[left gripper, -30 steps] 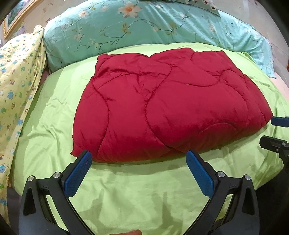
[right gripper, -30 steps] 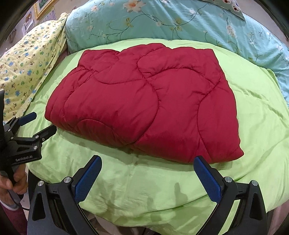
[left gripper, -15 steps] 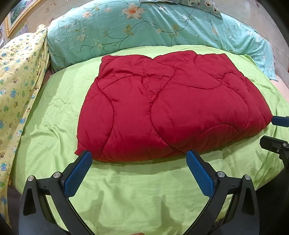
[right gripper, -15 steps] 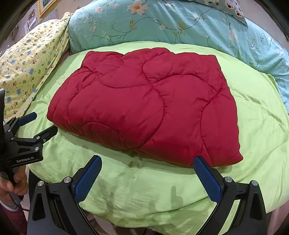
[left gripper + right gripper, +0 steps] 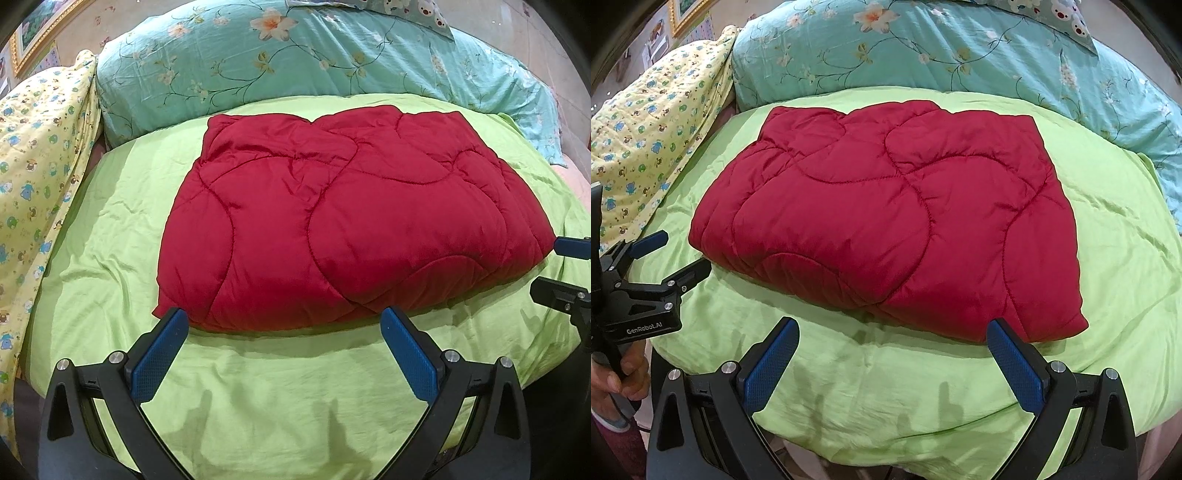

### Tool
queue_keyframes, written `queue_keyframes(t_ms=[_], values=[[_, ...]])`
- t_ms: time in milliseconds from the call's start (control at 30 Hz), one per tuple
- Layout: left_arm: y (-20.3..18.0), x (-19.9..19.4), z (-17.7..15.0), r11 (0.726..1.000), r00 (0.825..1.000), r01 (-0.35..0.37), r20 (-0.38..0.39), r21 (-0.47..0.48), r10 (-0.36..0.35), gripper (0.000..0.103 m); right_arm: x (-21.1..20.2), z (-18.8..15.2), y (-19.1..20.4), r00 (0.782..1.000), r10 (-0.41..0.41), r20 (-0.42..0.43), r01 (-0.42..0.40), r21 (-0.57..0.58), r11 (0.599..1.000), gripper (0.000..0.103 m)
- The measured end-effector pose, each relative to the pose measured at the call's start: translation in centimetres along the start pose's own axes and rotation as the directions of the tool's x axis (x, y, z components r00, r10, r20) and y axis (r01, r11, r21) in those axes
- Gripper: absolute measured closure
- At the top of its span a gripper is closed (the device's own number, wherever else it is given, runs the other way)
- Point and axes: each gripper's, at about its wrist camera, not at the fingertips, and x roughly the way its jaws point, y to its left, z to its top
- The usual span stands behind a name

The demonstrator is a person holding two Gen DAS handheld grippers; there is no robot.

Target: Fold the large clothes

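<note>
— Both claws first: left gripper [image 5: 284, 325] spread wide, holding nothing, low centre of its frame. Right gripper [image 5: 892, 336] equally wide, equally bare. Why parked like that?

— Probably hovering off the near hem, squared up to the bundle. Now by size: green bedspread [image 5: 110, 221] filling most of both frames, serving as the folding surface. Teal floral pillow [image 5: 295, 62] across the top, yellow patterned cloth [image 5: 33, 155] down the left edge, both pushed clear of the work.

— And the garment?

— Red quilted coat [image 5: 347, 221], centre frame, lying flat on the bedspread as a thick, roughly rectangular packet. Looks folded over already, edges fairly even; maybe finished, maybe one fold short. Smallest bit: hand [image 5: 620, 373] at lower left of the right view, gripping the left tool's handle.

— Any change from a second ago?

— Slight. Coat sitting a touch lower and larger in both views, near hem now right at the blue pads [image 5: 159, 350]. Suggests both tools easing forward. Claw width unchanged, coat itself unmoved.
</note>
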Motion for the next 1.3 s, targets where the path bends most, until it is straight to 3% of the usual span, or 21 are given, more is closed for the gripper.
queue_keyframes(t_ms=[1300], values=[[0.13, 0.57, 0.00, 1.000, 1.000, 0.004, -0.006, -0.005, -0.004, 0.000, 0.90, -0.05, 0.55, 1.000, 0.006, -0.020, -0.006, 0.001, 1.000, 0.001]])
